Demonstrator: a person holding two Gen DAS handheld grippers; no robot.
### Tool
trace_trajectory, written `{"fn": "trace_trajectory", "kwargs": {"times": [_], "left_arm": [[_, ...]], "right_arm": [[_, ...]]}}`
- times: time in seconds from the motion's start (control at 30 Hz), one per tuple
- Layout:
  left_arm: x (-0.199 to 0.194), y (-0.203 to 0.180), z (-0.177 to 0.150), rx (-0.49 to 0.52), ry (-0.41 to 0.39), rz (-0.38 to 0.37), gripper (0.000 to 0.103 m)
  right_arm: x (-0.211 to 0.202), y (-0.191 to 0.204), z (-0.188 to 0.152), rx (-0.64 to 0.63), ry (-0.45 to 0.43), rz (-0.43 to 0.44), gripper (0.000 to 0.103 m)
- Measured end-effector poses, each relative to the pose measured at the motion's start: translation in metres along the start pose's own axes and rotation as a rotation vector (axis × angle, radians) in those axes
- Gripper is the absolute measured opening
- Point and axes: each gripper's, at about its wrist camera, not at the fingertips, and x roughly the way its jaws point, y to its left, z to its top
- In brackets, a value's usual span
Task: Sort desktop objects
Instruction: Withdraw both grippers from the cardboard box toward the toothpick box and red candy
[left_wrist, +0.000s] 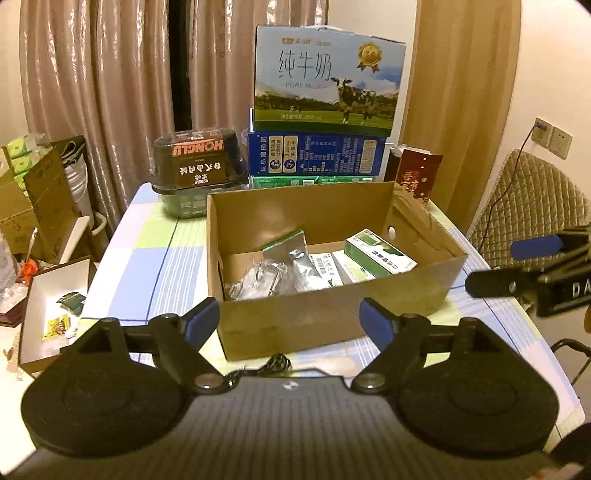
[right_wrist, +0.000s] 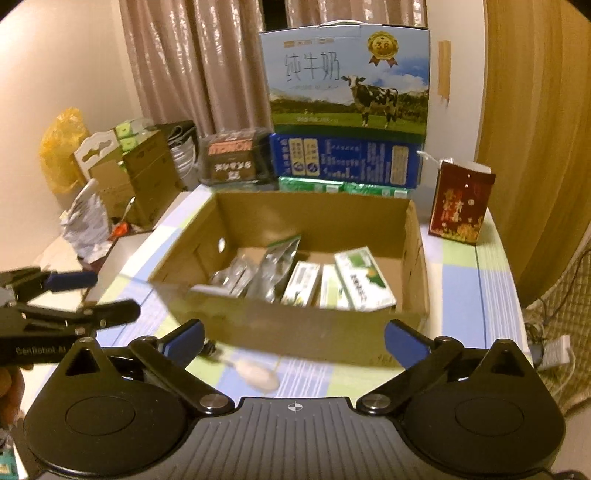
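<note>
Both grippers spread wide, nothing between the fingers. Left gripper (left_wrist: 290, 321) hovers just short of the near wall of the open cardboard box (left_wrist: 325, 325); right gripper (right_wrist: 293, 338) sits at the same wall from the other side. Box sits mid-table on the checked tablecloth (left_wrist: 147, 236). Inside it: green-and-white cartons (right_wrist: 364, 280) lying along the right half, a silver foil pouch with a green top (right_wrist: 277, 262) leaning near the middle, clear plastic packets (left_wrist: 255, 280) at the left. On the cloth in front of the box, near the right gripper: a small white oval object (right_wrist: 258, 376), blurred, can't identify it, and a dark cord (left_wrist: 277, 362) at the box's near edge. Behind the box: a milk case with a cow print (left_wrist: 327, 77) stacked on a blue case (left_wrist: 317, 153), a dark HONGLU container (left_wrist: 199, 162) to their left, a red carton (right_wrist: 460, 203) on the right. Side table on the left holds a white-lined open box (left_wrist: 40, 295) with small wrappers in it.
</note>
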Motion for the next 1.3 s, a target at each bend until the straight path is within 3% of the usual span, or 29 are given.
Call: {"fn": "trace_trajectory", "kwargs": {"times": [0.23, 0.47, 1.0, 1.3], "left_arm": [[-0.044, -0.009, -0.020, -0.004, -0.019, 0.027, 0.095], [-0.063, -0.012, -0.043, -0.020, -0.001, 0.057, 0.101], [-0.083, 0.006, -0.085, -0.045, 0.068, 0.199, 0.102], [-0.073, 0.031, -0.106, -0.100, 0.095, 0.210, 0.102]], "right_arm": [[-0.029, 0.013, -0.028, -0.002, 0.002, 0.017, 0.101], [-0.043, 0.017, -0.054, 0.029, 0.016, 0.043, 0.101], [-0.036, 0.004, -0.096, 0.072, 0.061, 0.074, 0.101], [-0.021, 0.018, -0.114, 0.227, 0.021, 0.055, 0.101]]}}
